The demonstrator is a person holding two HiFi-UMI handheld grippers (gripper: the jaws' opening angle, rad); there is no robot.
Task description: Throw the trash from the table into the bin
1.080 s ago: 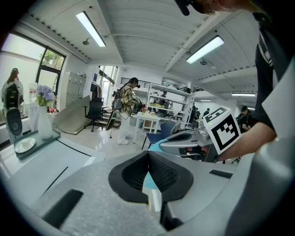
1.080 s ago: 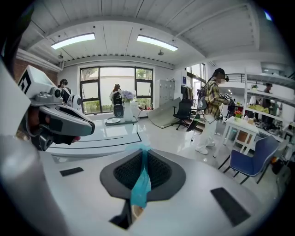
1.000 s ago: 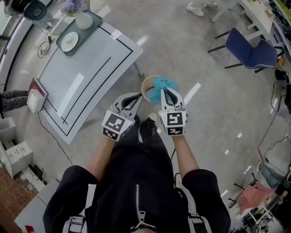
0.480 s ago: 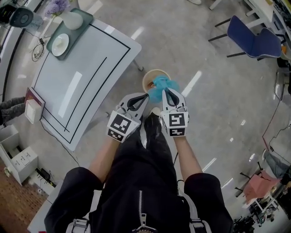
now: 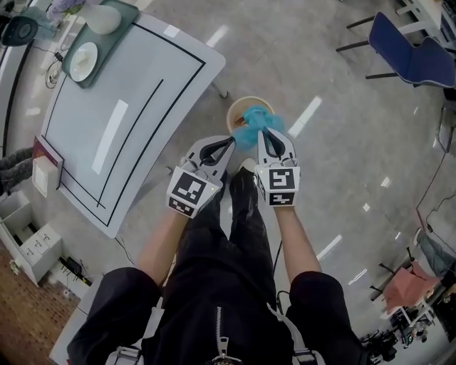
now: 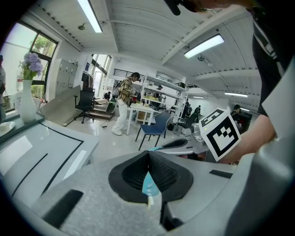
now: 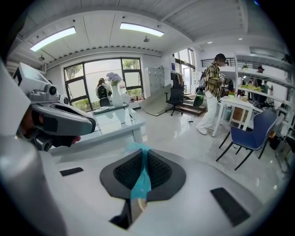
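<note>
Two sets of jaws, both clamped on the same thing. The left gripper [image 6: 148,154] has its jaws pressed together with a thin scrap of blue plastic trash [image 6: 150,183] pinched between the pads. The right gripper [image 7: 143,156] has its jaws together too, with a longer strip of the blue film running down the seam and poking out past the tips.

From the head view, both grippers point away from the person and their tips sit close together. The left tip is on the left edge of the crumpled blue wad and the right tip is on its right side. The wad hangs over the near half of the mouth of the bin [image 5: 249,99], which is round with a tan rim and stands on the floor [image 5: 320,64]. Can't tell if the plastic touches the rim.

Marker cubes are on top of both grippers, with bare forearms behind them. The person's legs [image 5: 235,228] in black trousers are just near of the bin.

The table [image 5: 142,85] is to the left of the bin, well apart from the grippers. It has a white top with black lines. On its far left corner is a green tray [image 5: 114,32] with a white plate [image 5: 83,60] and a white vase [image 5: 100,18].

A blue chair [image 5: 410,60] is far right. A second person [image 7: 212,92] in a plaid shirt stands far off by the desks.
</note>
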